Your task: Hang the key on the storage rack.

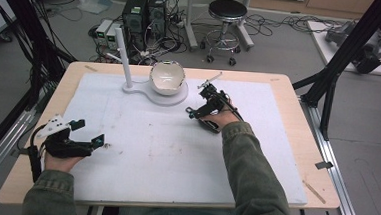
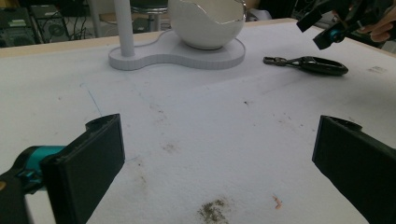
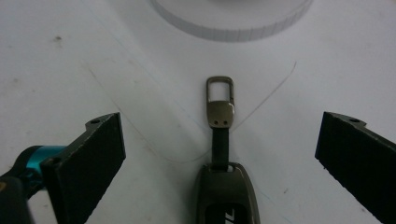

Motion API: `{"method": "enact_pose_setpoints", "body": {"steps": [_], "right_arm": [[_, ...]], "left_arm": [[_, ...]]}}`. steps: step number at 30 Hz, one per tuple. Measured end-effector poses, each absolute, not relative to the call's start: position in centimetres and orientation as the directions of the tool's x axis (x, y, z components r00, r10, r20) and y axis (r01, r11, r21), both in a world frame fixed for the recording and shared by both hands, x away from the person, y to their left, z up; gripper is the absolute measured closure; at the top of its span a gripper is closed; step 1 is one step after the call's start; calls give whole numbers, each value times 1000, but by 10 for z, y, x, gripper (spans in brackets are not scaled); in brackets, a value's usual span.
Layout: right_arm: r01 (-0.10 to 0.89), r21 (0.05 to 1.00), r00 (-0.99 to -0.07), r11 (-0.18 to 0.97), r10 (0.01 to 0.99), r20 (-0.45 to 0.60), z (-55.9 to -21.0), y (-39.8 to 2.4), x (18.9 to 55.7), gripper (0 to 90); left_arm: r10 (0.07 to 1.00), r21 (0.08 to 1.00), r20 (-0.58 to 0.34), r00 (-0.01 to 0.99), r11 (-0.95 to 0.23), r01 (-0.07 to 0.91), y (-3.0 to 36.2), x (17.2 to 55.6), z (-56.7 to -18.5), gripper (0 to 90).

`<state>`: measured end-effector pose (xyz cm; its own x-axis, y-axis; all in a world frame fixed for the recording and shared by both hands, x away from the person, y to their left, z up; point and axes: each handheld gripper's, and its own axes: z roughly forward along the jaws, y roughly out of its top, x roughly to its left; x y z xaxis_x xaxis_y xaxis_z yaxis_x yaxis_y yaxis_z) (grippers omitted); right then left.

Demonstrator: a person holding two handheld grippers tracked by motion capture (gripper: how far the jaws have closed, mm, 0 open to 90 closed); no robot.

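The work item is a dark key fob [image 3: 227,193] with a short strap and a metal clip [image 3: 220,101], lying flat on the white mat [image 1: 176,151] just off the 4 o'clock edge of the white stand base [image 1: 166,98]. In the high view the fob is hidden beneath the right gripper [image 1: 204,104], which is poised directly above it. The right gripper view supplies what the high view lacks: the fob lies between the two black jaws, which stand wide apart with nothing gripped, and the clip points toward 12 o'clock at the base rim. The left gripper [image 1: 88,131] rests at about 8 o'clock on the mat, well apart from the fob, its jaws also spread wide and empty. The left gripper view gives the side profile: the fob [image 2: 313,64] sits low and flat at 2 o'clock, with the white egg-shaped bowl [image 2: 208,21] and the upright post [image 2: 125,25] on the base at 12 o'clock. Handling estimate: the fob appears light and rigid, with a smooth shell that may slip under the pads; the strap is flexible, so the clip will probably swing freely if the body is lifted. Recommended hold: across the two long sides of the fob body, near its middle, not on the strap or clip. Because the item lies low on the mat, the jaws likely need to come down nearly to the surface before closing.
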<state>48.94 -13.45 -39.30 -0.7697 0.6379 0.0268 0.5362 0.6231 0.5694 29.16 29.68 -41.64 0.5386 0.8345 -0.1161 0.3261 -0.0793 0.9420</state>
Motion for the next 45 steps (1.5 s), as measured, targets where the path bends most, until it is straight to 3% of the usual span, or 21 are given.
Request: {"method": "enact_pose_setpoints", "body": {"steps": [7,8,14,16,22,24,25,30,37,45], "right_arm": [[527,486,-792,697,611,-18,-410,-122,505,6],[544,454,-790,706,613,-6,-416,-123,508,39],[553,446,-789,704,614,9,-420,-122,509,65],[549,450,-791,704,612,8,-420,-121,509,112],[524,432,-813,734,582,-2,-419,-118,508,387],[526,432,-814,733,581,6,-419,-118,508,415],[529,431,-815,731,580,16,-419,-118,508,486],[556,406,-801,725,598,30,-419,-117,508,536],[580,369,-790,726,613,35,-415,-118,504,805],[581,388,-791,715,608,64,-414,-123,505,827]], "left_arm": [[835,941,-115,538,-81,328,297,292,-417,29],[835,940,-118,538,-80,330,297,292,-417,29],[834,941,-122,538,-75,329,297,293,-417,29],[835,941,-122,537,-75,331,297,293,-417,29],[832,940,-127,541,-73,334,297,293,-418,29],[832,942,-129,540,-68,330,298,293,-417,29],[832,941,-131,539,-66,331,298,293,-417,29],[832,942,-131,539,-66,330,298,294,-417,29],[836,943,-117,536,-75,323,297,293,-417,29],[839,946,-106,534,-81,314,298,293,-417,29]]}}
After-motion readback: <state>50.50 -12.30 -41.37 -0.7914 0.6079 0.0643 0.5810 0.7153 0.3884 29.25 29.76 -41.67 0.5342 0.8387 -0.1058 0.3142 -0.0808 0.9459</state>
